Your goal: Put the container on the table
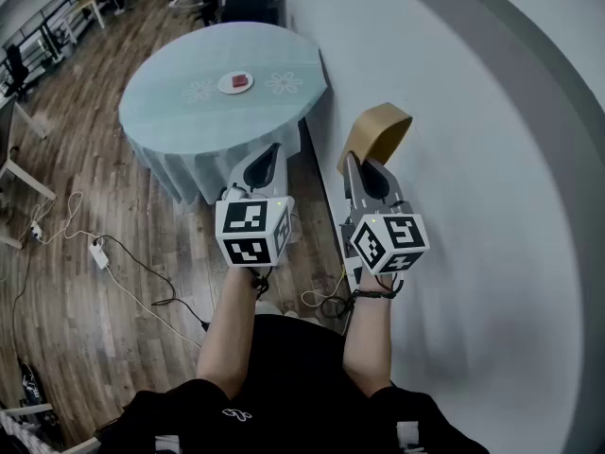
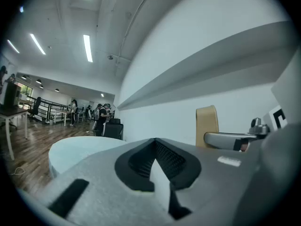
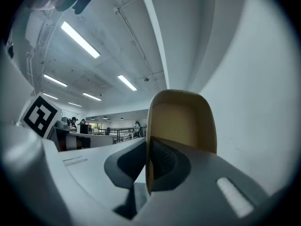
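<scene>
Your left claw (image 1: 267, 155) is riding shut and empty, short of the table (image 1: 180, 121). Your right claw (image 3: 147, 147) is clamping one thin wall of the tan container (image 3: 181, 121), jaws nearly together. Here's the risk I'm judging: an edge pinch like that could be letting it swivel or slip, or it could be clipping the table's rim. The container is sticking forward past the claw tips, off the table's near right edge. Farther on, a small plate (image 1: 235, 82) is sitting mid-table.

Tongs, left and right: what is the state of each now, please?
Left tongs: closed, empty.
Right tongs: closed on the container rim.
</scene>
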### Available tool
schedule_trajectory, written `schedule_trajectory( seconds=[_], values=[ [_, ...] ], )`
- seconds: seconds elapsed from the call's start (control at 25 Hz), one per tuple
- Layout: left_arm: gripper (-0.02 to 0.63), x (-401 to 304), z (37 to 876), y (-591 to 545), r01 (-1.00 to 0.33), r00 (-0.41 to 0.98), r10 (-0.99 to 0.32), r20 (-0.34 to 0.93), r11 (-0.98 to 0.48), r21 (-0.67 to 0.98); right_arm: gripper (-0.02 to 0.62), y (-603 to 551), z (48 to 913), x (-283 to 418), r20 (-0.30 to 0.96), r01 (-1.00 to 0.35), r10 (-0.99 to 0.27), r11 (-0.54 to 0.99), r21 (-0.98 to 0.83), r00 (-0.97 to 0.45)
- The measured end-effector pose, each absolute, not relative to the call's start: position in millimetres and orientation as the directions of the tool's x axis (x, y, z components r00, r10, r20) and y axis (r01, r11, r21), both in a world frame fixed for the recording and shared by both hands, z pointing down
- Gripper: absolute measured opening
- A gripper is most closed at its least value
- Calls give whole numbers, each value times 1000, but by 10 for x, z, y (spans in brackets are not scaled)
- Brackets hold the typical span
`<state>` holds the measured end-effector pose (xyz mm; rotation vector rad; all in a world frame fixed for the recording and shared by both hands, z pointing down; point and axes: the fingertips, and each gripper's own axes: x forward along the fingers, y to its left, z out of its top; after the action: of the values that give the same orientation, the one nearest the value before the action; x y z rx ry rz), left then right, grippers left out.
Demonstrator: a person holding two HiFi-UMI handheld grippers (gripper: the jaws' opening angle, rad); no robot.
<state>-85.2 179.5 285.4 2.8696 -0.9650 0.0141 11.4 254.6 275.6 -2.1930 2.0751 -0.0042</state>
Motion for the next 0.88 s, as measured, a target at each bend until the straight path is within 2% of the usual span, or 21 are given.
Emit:
schedule_trajectory(
  seconds=[0.32, 0.52, 0.88],
  values=[
    [2, -774, 2753, 1856, -598, 801, -598, 29, -797, 85, 14, 2583, 2710, 235, -91, -989, -993, -59, -134, 72],
    [2, -817, 2655, 1854, -629, 777, -629, 33, -778, -19, 14, 2579, 2654, 301, -104, -986, -992, -54, -160, 71],
    [2, -768, 2723, 1748, -635, 772, -634, 37, -773, -4, 15, 2487, 2730, 429, -83, -986, -994, -56, -158, 69]
  ],
)
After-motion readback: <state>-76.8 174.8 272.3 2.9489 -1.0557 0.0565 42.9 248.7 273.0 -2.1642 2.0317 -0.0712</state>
